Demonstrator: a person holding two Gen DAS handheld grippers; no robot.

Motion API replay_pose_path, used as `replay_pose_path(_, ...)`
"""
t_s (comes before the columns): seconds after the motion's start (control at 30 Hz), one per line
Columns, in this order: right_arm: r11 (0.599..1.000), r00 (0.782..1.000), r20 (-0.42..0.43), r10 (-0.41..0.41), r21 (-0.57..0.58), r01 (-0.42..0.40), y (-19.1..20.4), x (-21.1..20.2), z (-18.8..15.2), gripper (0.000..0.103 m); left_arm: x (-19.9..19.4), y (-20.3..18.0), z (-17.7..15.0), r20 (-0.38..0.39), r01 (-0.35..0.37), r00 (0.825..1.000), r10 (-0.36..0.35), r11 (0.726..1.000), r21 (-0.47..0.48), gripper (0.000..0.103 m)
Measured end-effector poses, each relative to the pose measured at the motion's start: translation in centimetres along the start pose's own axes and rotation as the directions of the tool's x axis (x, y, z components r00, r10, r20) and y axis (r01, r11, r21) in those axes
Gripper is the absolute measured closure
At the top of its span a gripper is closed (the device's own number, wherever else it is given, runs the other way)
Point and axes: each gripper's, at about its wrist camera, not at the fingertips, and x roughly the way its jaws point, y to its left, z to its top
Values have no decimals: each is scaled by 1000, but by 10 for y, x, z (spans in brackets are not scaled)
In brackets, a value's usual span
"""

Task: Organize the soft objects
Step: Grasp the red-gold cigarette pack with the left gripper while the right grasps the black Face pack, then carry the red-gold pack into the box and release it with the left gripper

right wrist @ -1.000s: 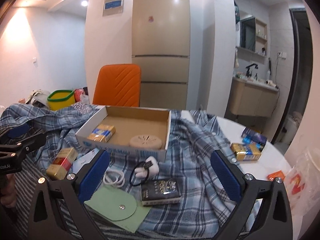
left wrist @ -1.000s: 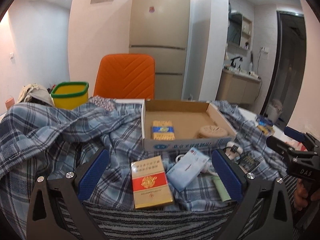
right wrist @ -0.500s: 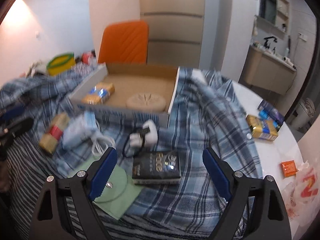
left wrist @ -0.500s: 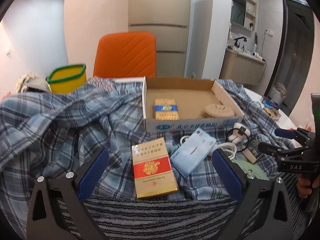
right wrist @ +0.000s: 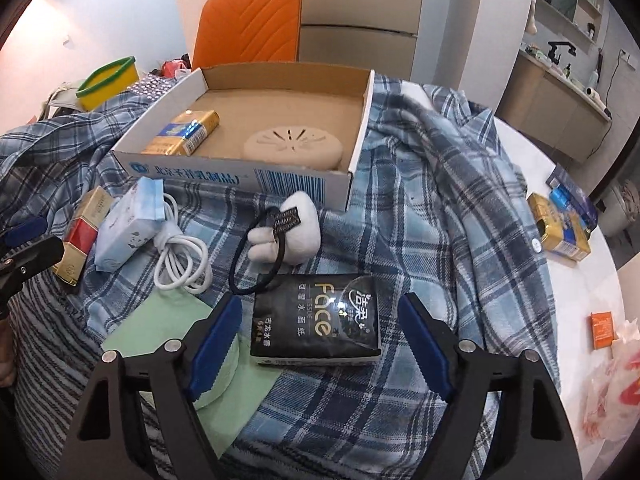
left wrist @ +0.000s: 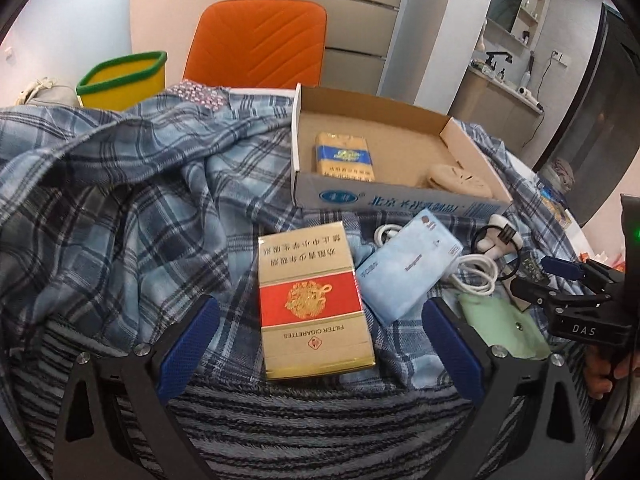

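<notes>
Plaid-draped worktop (right wrist: pixel 420 200). Right gripper (right wrist: pixel 320 324) pitched down, jaws just narrowing yet apart astride black tissue pack (right wrist: pixel 316 320); left gripper (left wrist: pixel 316 336) wide, straddling cigarette pack (left wrist: pixel 312 300). Ahead: cardboard box (right wrist: pixel 248 172).

Readable stuff you've got here: the red and gold cigarette pack (left wrist: pixel 314 304) says "FILTER CIGARETTES" upside down, with Chinese characters on its gold end. The black tissue pack (right wrist: pixel 320 320) reads "Face" plus Chinese print. The other gripper's body (left wrist: pixel 584 330) shows "DAS". The cardboard box (left wrist: pixel 396 202) has blue Chinese lettering and a barcode.
</notes>
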Motion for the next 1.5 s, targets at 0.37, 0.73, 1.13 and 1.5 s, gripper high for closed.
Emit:
replay_pose_path(0.37, 1000, 1000, 24, -14, 19, 14, -1, -5, -5, 38, 9, 8, -2, -48, 17, 999, -19, 999, -39, 10)
replay_pose_path(0.73, 994, 979, 188, -85, 83, 70, 9, -50, -24, 38, 16, 28, -3, -87, 71, 992, -86, 984, -166, 31)
replay_pose_path(1.13, 993, 970, 233, -76, 109, 51, 16, -65, -27, 38, 3, 28, -3, -38, 83, 995, -91, 983, -165, 48)
replay_pose_path(1.5, 989, 962, 268, -52, 146, 12, 22, -78, -36, 38, -32, 4, -3, 117, -27, 993, 29, 999, -18, 48)
